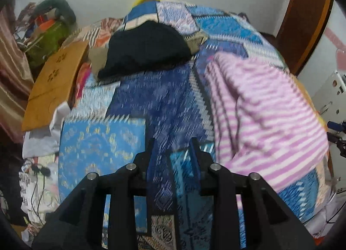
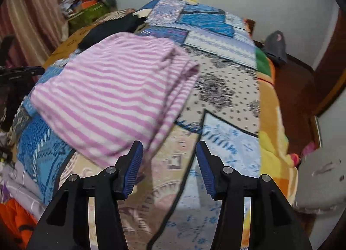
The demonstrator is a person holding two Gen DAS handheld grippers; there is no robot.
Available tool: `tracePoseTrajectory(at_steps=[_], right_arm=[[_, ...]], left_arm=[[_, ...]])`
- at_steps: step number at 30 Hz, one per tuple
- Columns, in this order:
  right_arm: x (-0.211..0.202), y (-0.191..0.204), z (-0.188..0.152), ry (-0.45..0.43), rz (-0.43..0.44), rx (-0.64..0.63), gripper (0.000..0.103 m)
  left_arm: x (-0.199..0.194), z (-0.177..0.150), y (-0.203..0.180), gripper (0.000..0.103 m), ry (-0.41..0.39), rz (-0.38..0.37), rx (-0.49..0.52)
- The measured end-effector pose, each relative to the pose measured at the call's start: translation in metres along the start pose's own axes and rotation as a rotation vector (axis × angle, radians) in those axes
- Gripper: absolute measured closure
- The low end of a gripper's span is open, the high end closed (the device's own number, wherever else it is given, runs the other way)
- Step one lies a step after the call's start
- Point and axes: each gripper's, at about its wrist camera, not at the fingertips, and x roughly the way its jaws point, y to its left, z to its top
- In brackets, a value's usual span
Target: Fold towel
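On the bed's patchwork quilt (image 2: pixel 227 90) the striped towel (image 2: pixel 112 98) already lies folded in layers; I judge only squaring up remains. My right claw (image 2: pixel 169 159) and left claw (image 1: pixel 173 152) stand apart, empty. Only the left view shows the black garment (image 1: pixel 144 49) clearly.

Bed, covered by a patchwork bedspread (image 1: pixel 134 103) in blue, cream and grey printed panels, with an orange and yellow blanket (image 2: pixel 270 107) running down its right edge. Lying directly on it: one pink-and-white striped towel (image 2: pixel 112 90), bunched into loose layers toward the middle; one black garment (image 1: pixel 144 49) in a heap farther back. One flat brown cardboard sheet (image 1: pixel 54 85) at the left edge, partly overhanging.
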Motion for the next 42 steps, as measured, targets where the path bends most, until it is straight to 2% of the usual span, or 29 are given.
tracePoseTrajectory(at_steps=[3, 4, 7, 11, 14, 20, 23, 29, 34, 39, 41, 42], right_arm=[[-0.008, -0.009, 0.011, -0.047, 0.018, 0.057, 0.054], [-0.011, -0.010, 0.017, -0.065, 0.024, 0.071, 0.053], [-0.011, -0.009, 0.032, -0.101, 0.061, 0.100, 0.043], [0.002, -0.002, 0.048, -0.107, 0.103, 0.111, 0.032], [0.020, 0.001, 0.052, -0.084, 0.114, 0.114, 0.031], [0.061, -0.008, 0.053, 0.019, 0.159, 0.193, 0.031], [0.075, -0.017, 0.053, 0.039, 0.217, 0.244, 0.022], [0.093, -0.025, 0.061, 0.075, 0.300, 0.280, 0.017], [0.103, -0.025, 0.068, 0.084, 0.339, 0.279, 0.014], [0.110, -0.022, 0.079, 0.095, 0.357, 0.262, 0.018], [0.109, -0.018, 0.083, 0.093, 0.370, 0.249, 0.033], [0.109, -0.017, 0.085, 0.092, 0.379, 0.243, 0.038]], left_arm=[[0.001, 0.017, -0.013, 0.055, -0.035, -0.025, 0.018], [0.002, 0.023, -0.019, 0.054, -0.040, -0.029, 0.025], [0.009, 0.037, -0.035, 0.049, -0.041, -0.059, 0.046], [0.025, 0.049, -0.054, 0.019, -0.015, -0.080, 0.052], [0.046, 0.053, -0.063, 0.019, 0.033, -0.098, 0.057], [0.089, 0.054, -0.067, 0.019, 0.144, -0.165, 0.045], [0.102, 0.057, -0.066, 0.017, 0.173, -0.219, 0.029], [0.126, 0.071, -0.068, 0.015, 0.254, -0.311, 0.009], [0.137, 0.082, -0.079, 0.013, 0.278, -0.333, 0.044], [0.144, 0.090, -0.088, 0.013, 0.293, -0.349, 0.059], [0.145, 0.093, -0.091, 0.016, 0.297, -0.363, 0.066], [0.144, 0.095, -0.093, 0.022, 0.296, -0.372, 0.071]])
